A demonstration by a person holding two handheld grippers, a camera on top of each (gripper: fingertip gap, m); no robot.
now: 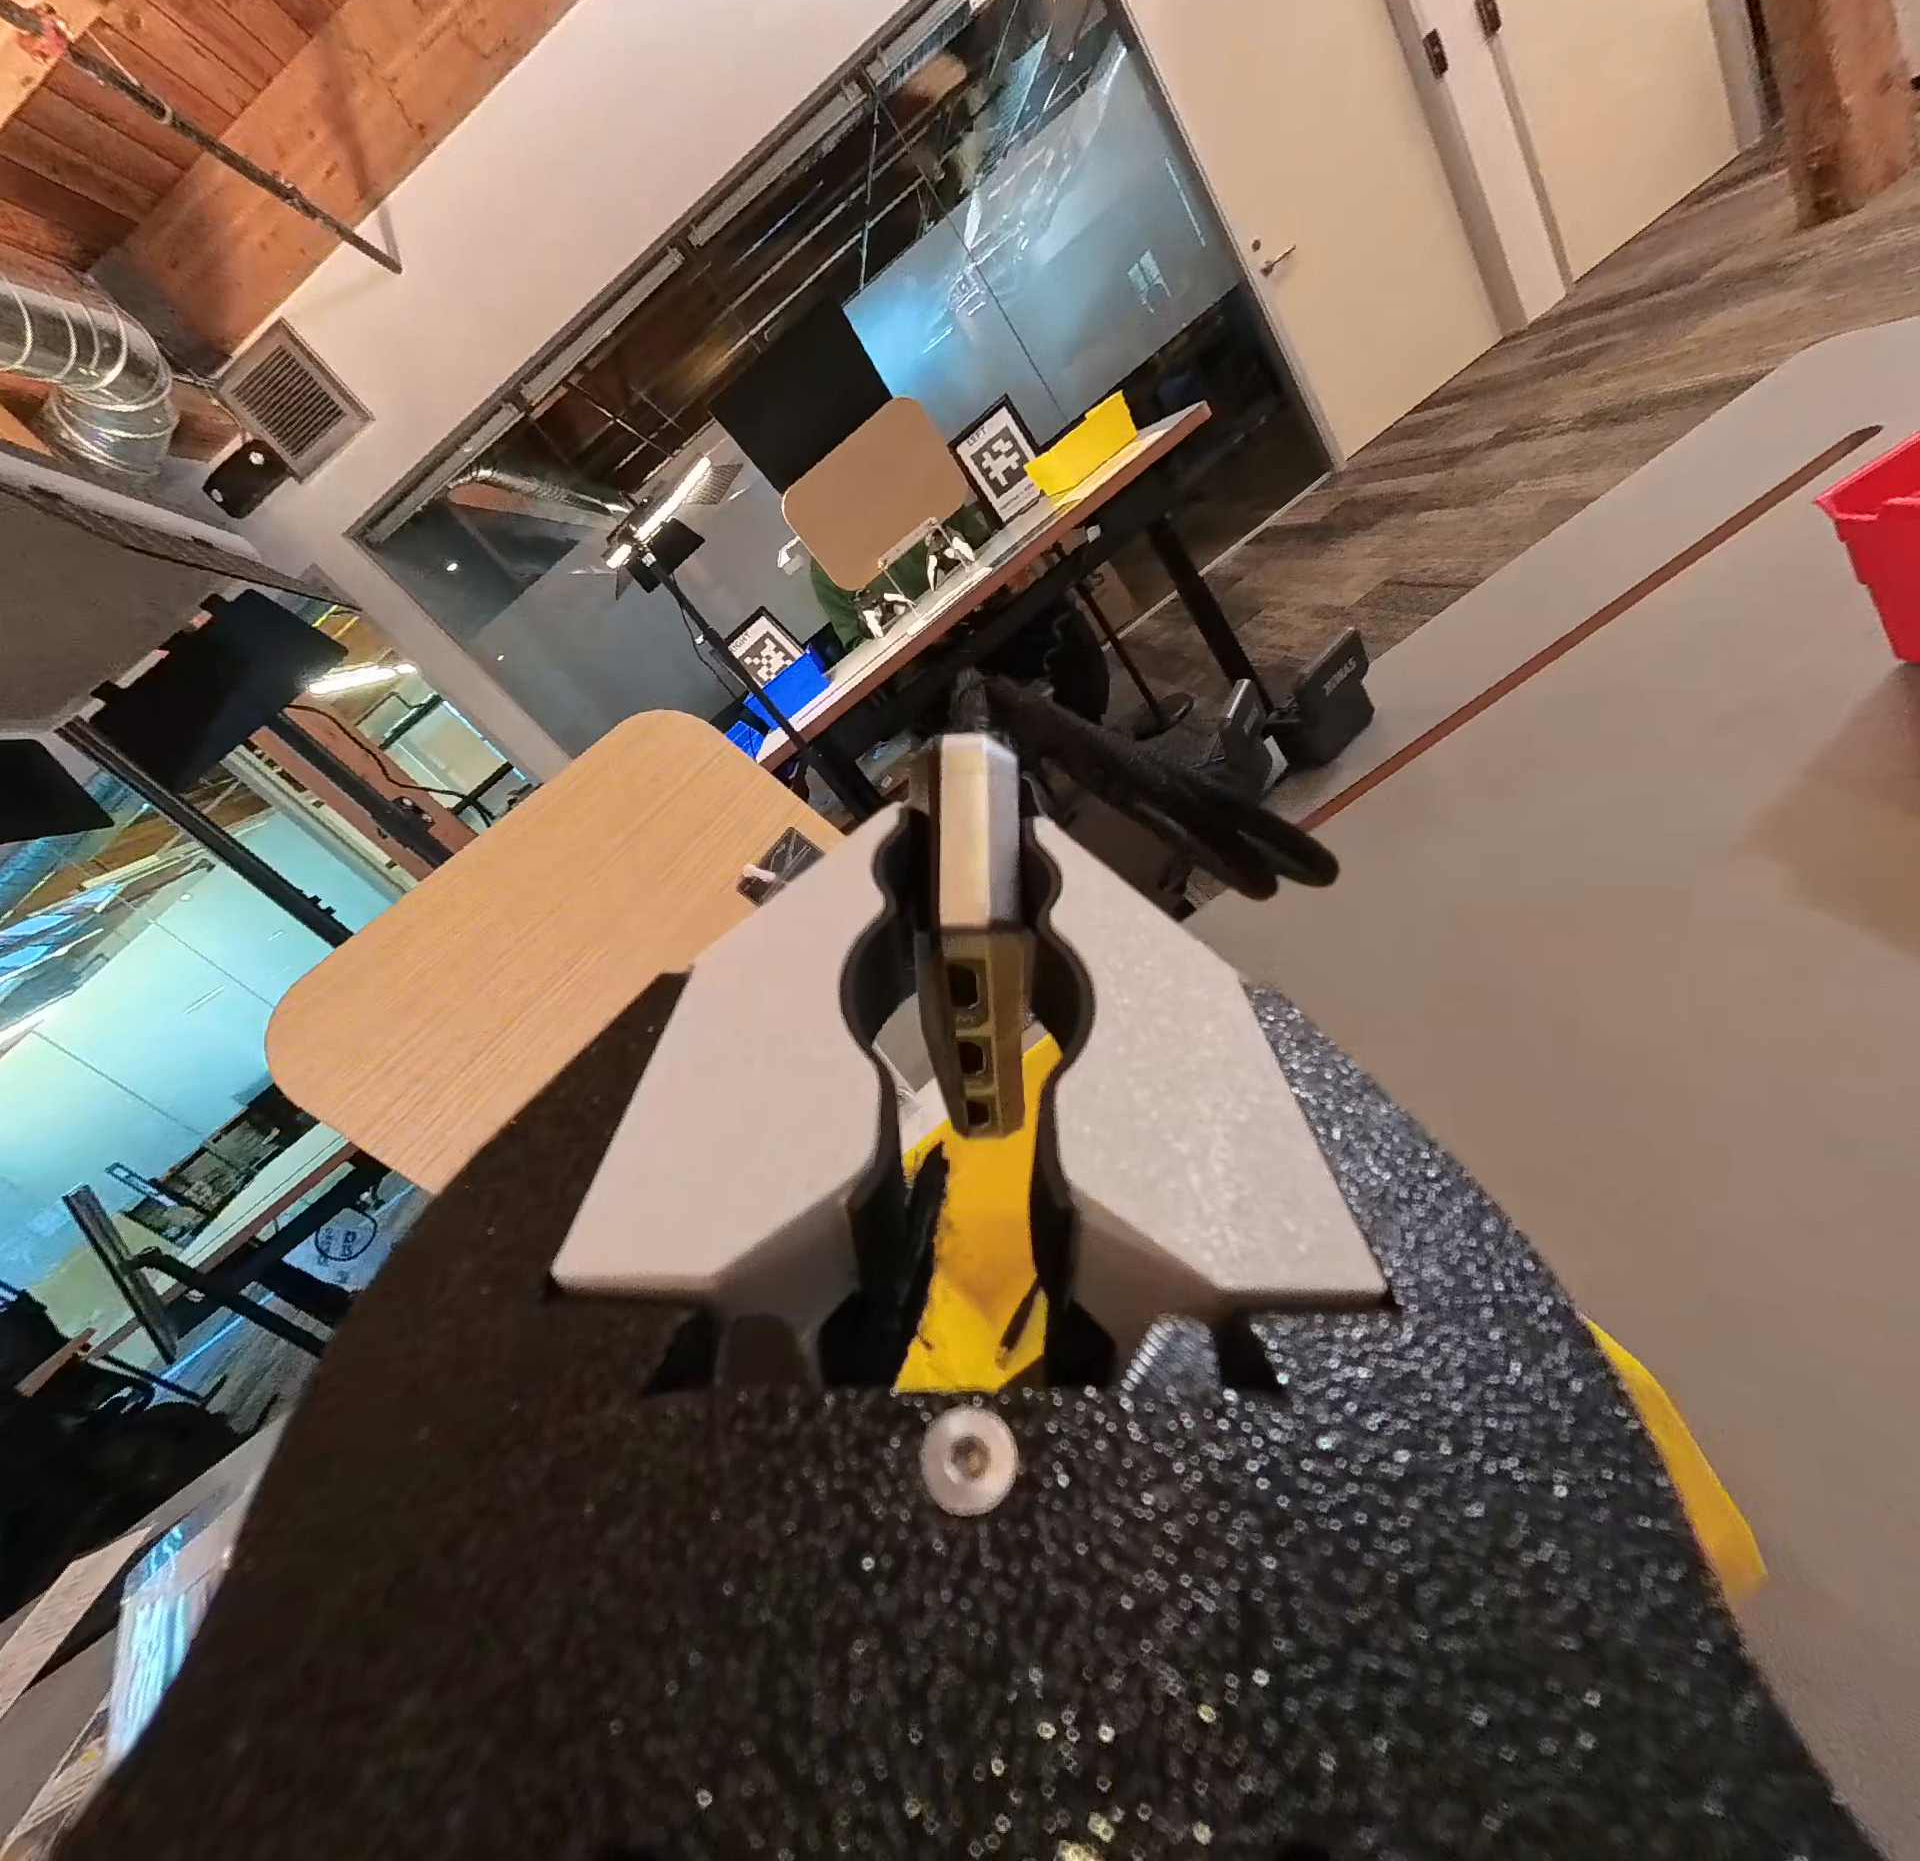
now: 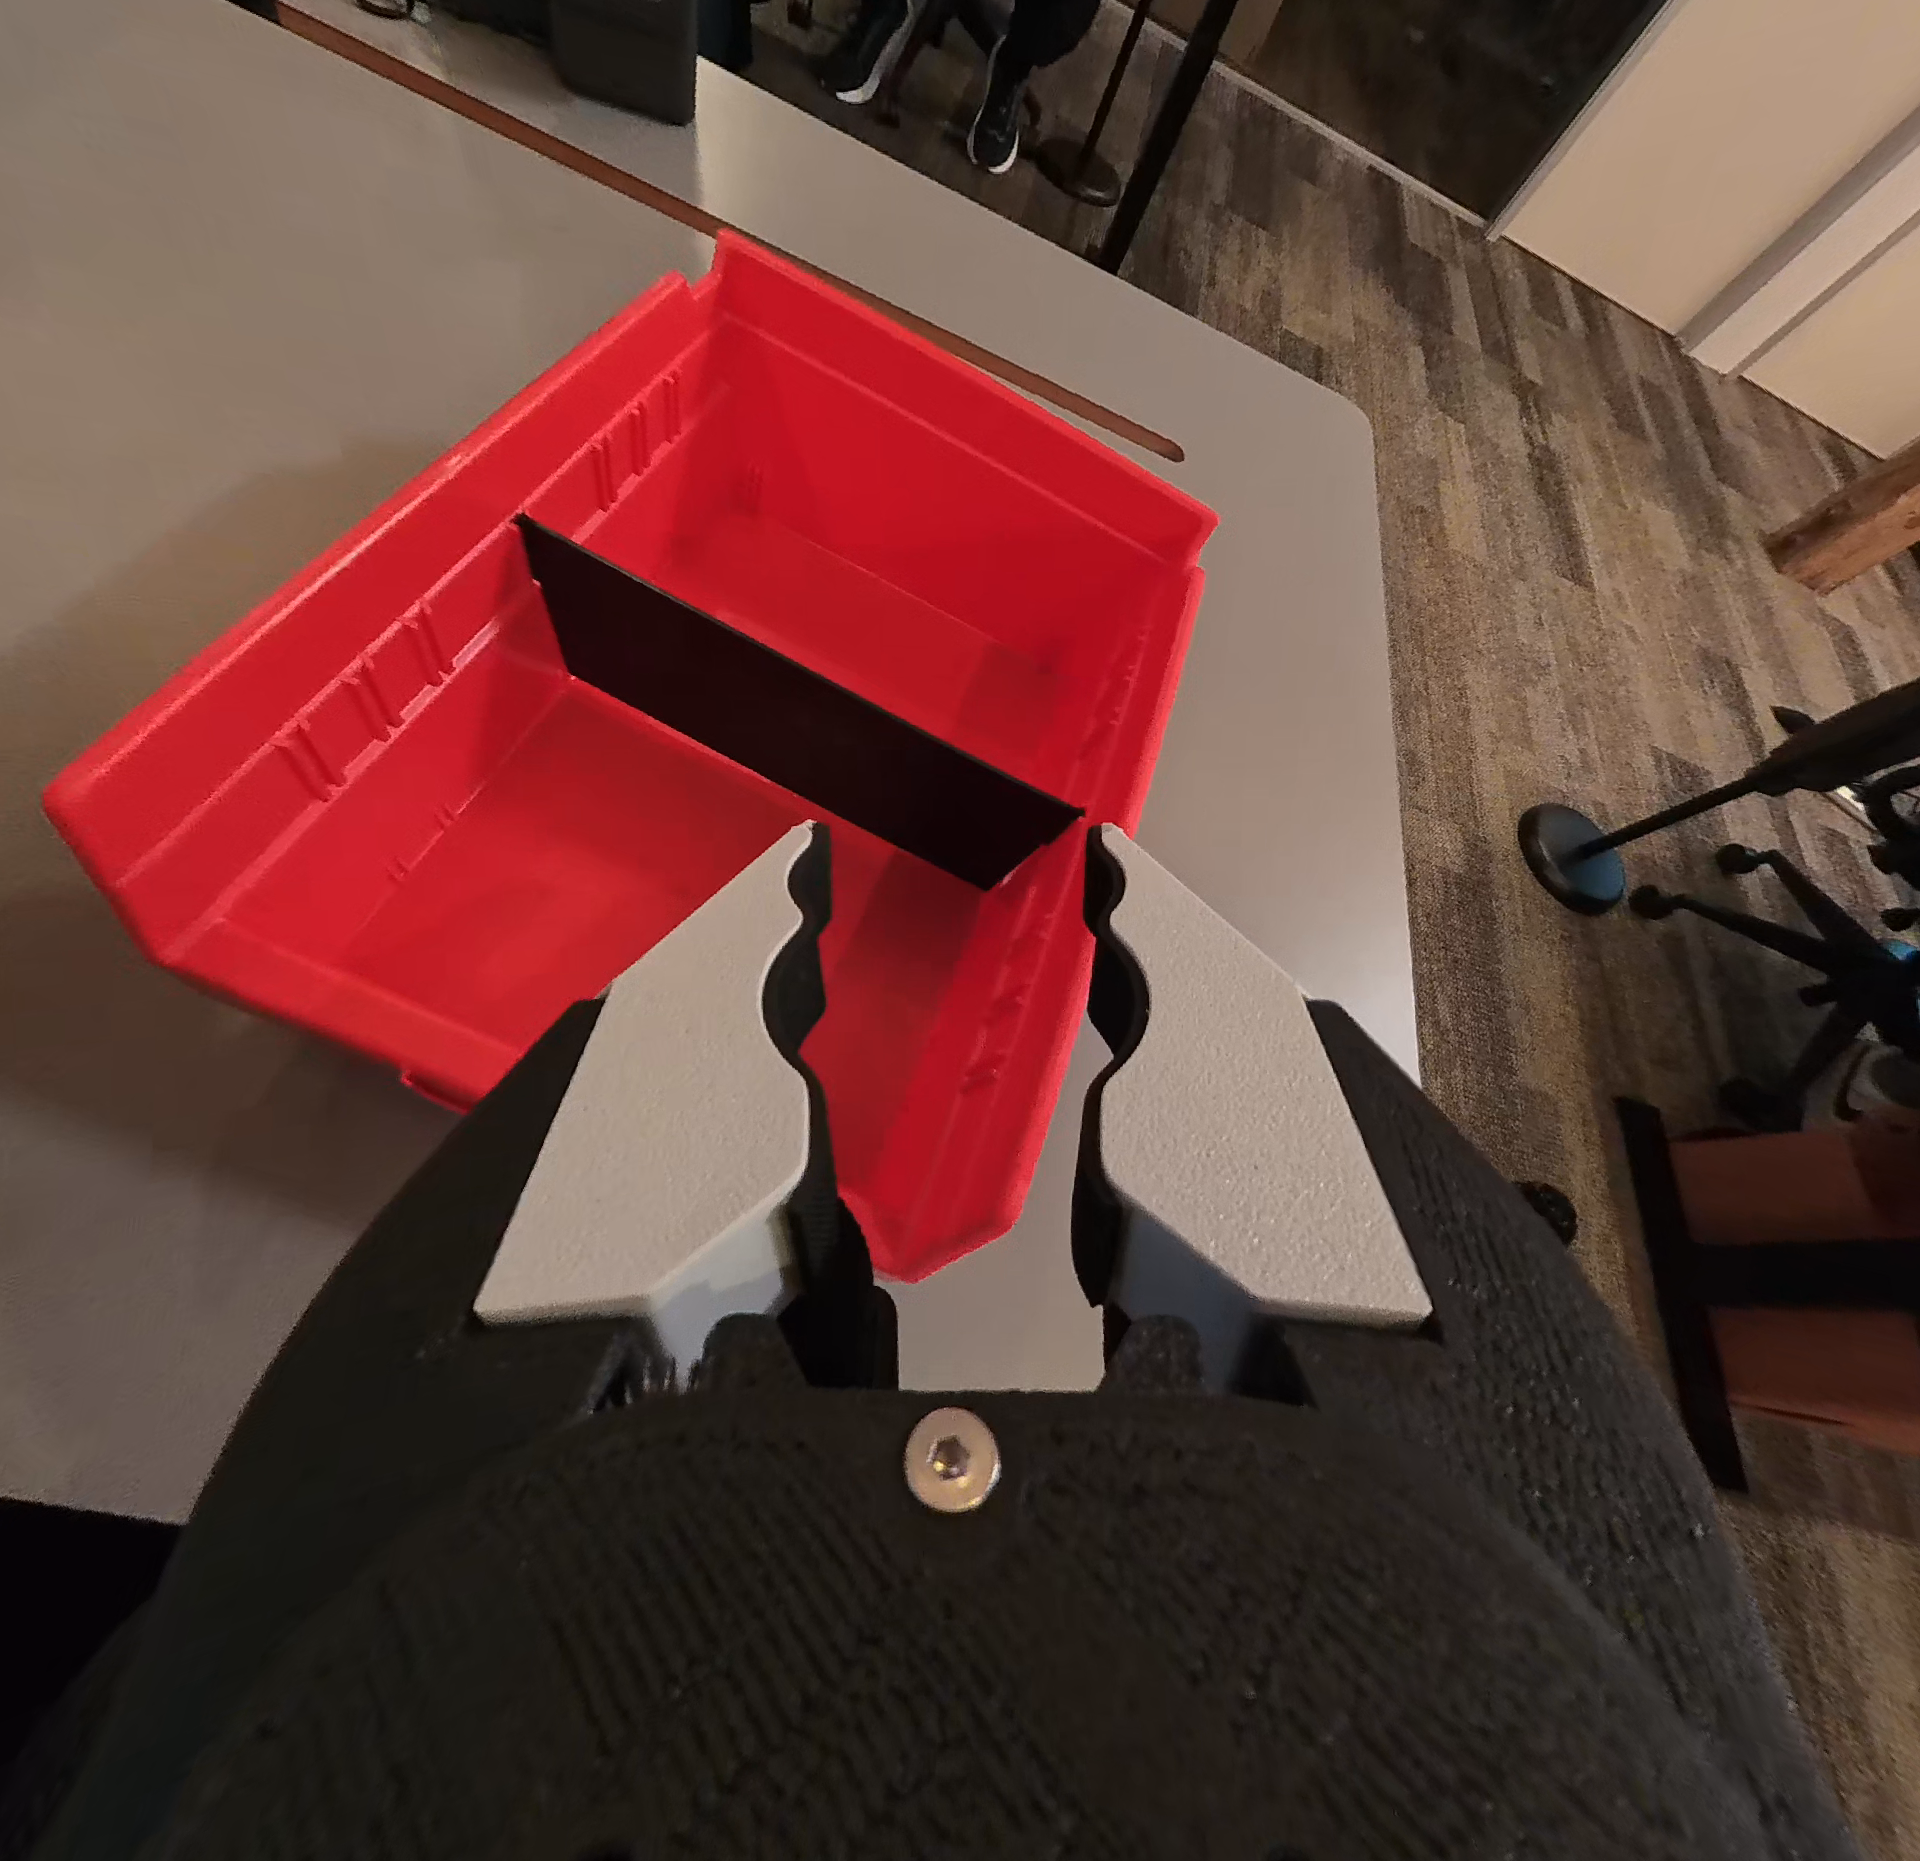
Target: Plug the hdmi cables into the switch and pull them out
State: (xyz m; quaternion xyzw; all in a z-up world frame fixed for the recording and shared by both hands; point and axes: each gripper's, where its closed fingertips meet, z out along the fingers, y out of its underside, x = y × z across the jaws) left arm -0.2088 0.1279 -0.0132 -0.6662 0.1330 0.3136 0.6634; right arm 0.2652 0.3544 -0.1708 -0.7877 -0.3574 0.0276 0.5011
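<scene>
The left gripper (image 1: 971,845), with its grey fingers and black bumpy body, is squeezed tight on a small flat grey metal switch box (image 1: 975,855). The box stands on its thin edge between the two fingers (image 1: 790,1032), lifted up above the table. Its end faces the camera and shows three small plug holes in a row, and all three holes look bare. From the far end of the box a thick black cable (image 1: 1164,793) runs away and loops over the edge of the big grey table top (image 1: 1558,980). Under the gripper a yellow plastic bin (image 1: 966,1261) shows through the gap and peeks out at the lower right side. A corner of a red bin (image 1: 1881,554) sits far off on the right side of the table.

The right gripper (image 2: 951,845) is spread wide apart and has nothing in it. It hangs over the near right corner of the red plastic bin (image 2: 312,772), which rests on the grey table (image 2: 208,357). A flat black divider wall (image 2: 790,710) splits the bin into two parts. Both parts look bare inside. Past the table there is brown and grey carpet floor (image 2: 1558,564).
</scene>
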